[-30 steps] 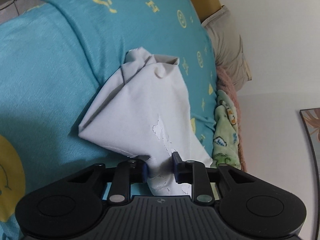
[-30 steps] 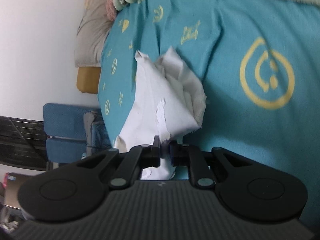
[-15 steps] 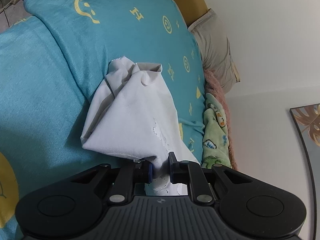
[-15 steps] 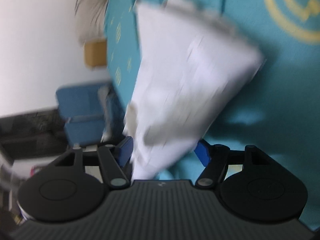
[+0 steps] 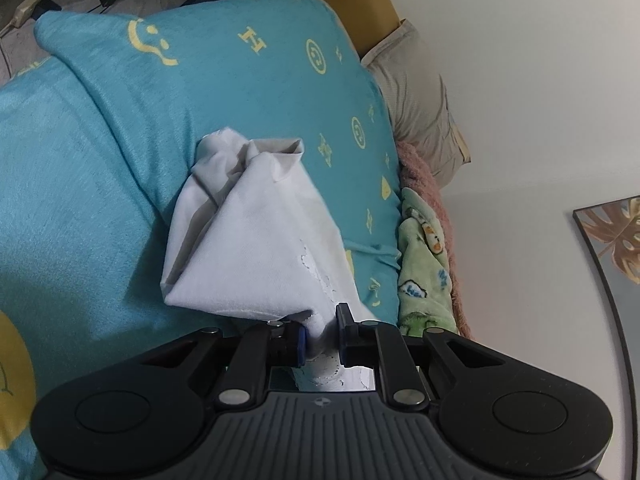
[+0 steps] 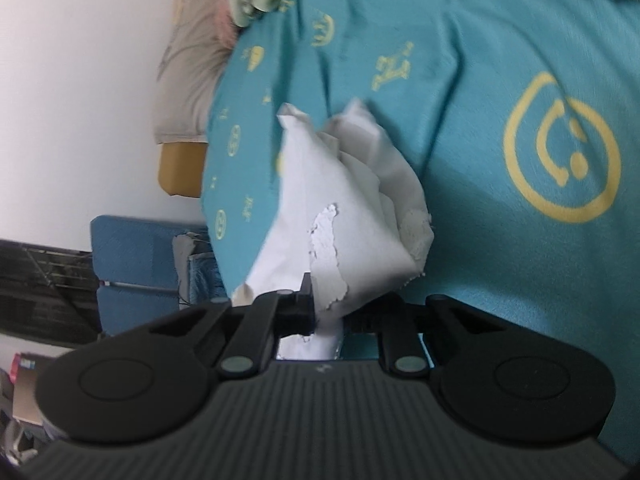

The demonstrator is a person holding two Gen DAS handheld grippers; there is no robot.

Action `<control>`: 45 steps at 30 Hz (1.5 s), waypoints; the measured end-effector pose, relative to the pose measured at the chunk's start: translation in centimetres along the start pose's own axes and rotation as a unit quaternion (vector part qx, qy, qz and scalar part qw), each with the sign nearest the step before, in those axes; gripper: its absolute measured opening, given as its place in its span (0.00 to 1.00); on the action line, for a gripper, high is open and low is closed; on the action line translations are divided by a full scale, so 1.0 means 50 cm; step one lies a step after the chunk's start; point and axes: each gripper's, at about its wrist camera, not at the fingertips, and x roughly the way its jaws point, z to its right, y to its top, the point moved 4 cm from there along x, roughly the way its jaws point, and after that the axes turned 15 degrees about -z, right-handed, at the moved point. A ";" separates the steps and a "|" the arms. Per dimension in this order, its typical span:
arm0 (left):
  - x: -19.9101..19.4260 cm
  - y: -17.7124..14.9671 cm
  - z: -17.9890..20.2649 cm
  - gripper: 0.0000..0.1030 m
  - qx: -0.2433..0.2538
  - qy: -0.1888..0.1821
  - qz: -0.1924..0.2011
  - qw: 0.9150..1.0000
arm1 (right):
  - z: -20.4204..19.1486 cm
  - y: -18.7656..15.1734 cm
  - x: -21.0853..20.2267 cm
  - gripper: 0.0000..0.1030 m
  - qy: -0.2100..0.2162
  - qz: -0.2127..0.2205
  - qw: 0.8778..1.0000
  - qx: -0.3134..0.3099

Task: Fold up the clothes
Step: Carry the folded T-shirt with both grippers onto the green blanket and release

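Observation:
A white garment (image 5: 248, 248) with a cracked white print hangs bunched above the teal bedspread (image 5: 80, 160). Its far end rests crumpled on the bed. My left gripper (image 5: 321, 336) is shut on the near edge, with cloth pinched between the blue-padded fingers. In the right wrist view the same garment (image 6: 352, 208) drapes down toward the bedspread (image 6: 500, 60). My right gripper (image 6: 330, 318) is shut on another part of the near edge. Cloth covers its right fingertip.
A beige pillow (image 5: 420, 120), a pink fuzzy blanket (image 5: 424, 176) and a green patterned blanket (image 5: 424, 272) line the bed's wall side. A framed picture (image 5: 612, 240) hangs on the wall. A blue chair (image 6: 136, 248) stands past the bed's edge.
The right gripper was shut on the garment, opened wide half a second ago, and has closed on it again. The left gripper kept its hold and lifted slightly.

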 end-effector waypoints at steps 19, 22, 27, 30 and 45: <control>0.107 -0.133 0.338 0.15 0.028 -0.025 -0.150 0.988 | -0.061 0.110 -0.365 0.15 0.024 0.049 0.998 0.005; 0.196 -0.134 0.434 0.15 0.064 -0.007 -0.168 0.984 | -0.070 0.194 -0.405 0.15 0.016 0.070 0.997 0.003; 0.353 -0.151 0.624 0.15 0.130 -0.024 -0.186 0.974 | -0.133 0.374 -0.485 0.15 0.009 0.141 0.990 -0.029; 0.449 -0.180 0.729 0.15 0.170 -0.062 -0.185 0.966 | -0.196 0.484 -0.560 0.15 0.028 0.192 0.979 -0.067; 0.785 -0.369 0.701 0.17 0.361 0.014 -0.234 0.903 | 0.034 0.560 -0.612 0.15 -0.159 0.255 0.947 -0.116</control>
